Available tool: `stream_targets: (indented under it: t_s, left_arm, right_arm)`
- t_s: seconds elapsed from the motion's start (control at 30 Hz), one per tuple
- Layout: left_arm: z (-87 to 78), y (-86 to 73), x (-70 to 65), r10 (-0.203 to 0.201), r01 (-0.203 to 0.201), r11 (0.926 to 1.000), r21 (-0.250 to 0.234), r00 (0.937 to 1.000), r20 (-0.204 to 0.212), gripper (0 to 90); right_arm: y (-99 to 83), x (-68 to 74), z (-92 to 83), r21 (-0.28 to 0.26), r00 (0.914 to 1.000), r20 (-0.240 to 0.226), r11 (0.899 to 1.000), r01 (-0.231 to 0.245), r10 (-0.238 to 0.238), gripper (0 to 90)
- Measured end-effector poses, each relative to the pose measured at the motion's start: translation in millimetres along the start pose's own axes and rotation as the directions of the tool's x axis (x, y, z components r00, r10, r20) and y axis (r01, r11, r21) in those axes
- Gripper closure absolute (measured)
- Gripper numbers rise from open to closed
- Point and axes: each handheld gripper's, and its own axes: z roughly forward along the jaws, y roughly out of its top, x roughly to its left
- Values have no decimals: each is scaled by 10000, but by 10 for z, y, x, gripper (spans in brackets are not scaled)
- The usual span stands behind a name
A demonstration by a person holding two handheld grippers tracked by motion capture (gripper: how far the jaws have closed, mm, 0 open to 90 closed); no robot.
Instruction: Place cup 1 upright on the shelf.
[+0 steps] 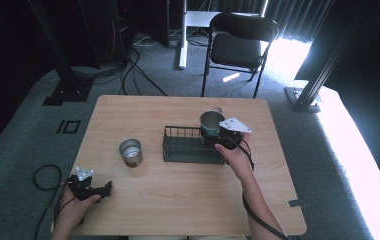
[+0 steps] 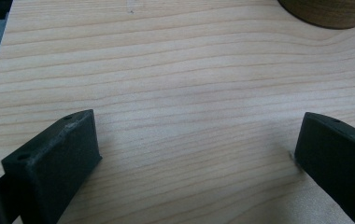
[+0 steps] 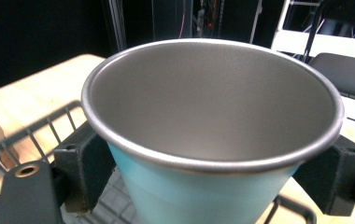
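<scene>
Presently, right gripper (image 3: 213, 172): jaws clamped on either side of a light-blue metal cup with a steel-grey inside (image 3: 213, 121), held upright over the right end of a black wire basket (image 1: 188, 145). Left gripper (image 2: 199, 154): jaws spread wide, empty, low over the pale wooden table (image 1: 178, 200) near its front left corner. Brown-sided metal cup (image 1: 130, 151): upright on the table, left of the basket.

Your right gripper (image 3: 213, 172) has matt black jaws clamped on a cup (image 3: 213, 140) of brushed metal with a smooth pale blue outside. The table (image 2: 189, 84) is light, fine-grained wood; the basket (image 1: 188, 145) is dark wire.
</scene>
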Motion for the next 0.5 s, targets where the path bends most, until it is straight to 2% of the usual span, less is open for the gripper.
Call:
stream_targets:
  t_s: [0.3,0.5]
  left_arm:
    - [0,0,0,-3,3,10000,-4,10000,-1,5]
    - [0,0,0,-1,1,10000,-2,10000,-1,5]
  right_arm:
    - [-179,-11,3,322,10000,28,9995,-44,44,149]
    - [-256,-16,1,354,9999,102,9994,-56,52,148]
